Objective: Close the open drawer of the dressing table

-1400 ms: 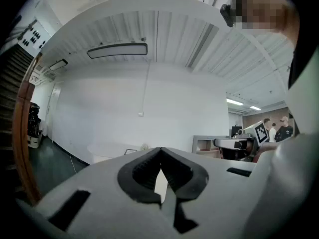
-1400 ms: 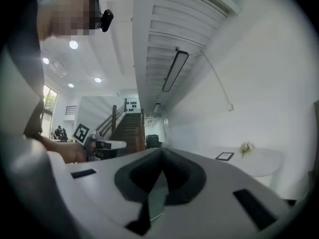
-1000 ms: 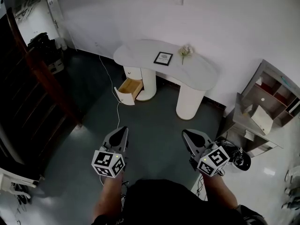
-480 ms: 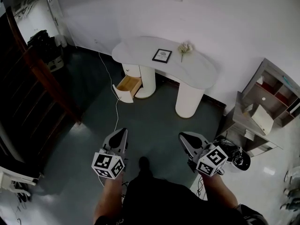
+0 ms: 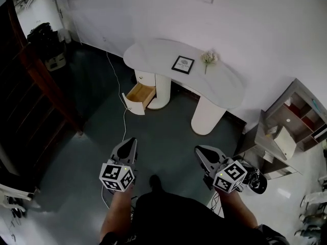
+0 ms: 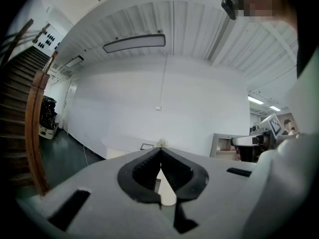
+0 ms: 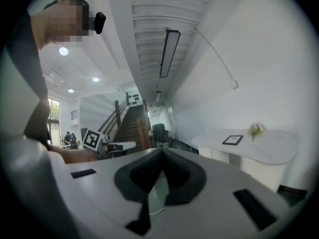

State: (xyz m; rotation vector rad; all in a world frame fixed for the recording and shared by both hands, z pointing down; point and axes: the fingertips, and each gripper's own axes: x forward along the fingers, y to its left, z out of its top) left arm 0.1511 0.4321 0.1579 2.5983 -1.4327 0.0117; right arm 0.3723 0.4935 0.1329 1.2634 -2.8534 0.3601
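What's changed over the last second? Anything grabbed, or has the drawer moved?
A shoe tip has come into the bottom of the head view, so the person seems to be stepping toward the dressing table. Nothing was taken hold of or let go. The left hand-held gripper and right hand-held gripper stay shut and empty, well short of the drawer, which is open as before.

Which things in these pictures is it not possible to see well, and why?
Inside of the open drawer: head view, too far and small to tell contents.
Picture frame print: too small in every view.
Drawer in left gripper view: hidden behind the left claw.
Shelf unit: cut by head view's right edge.
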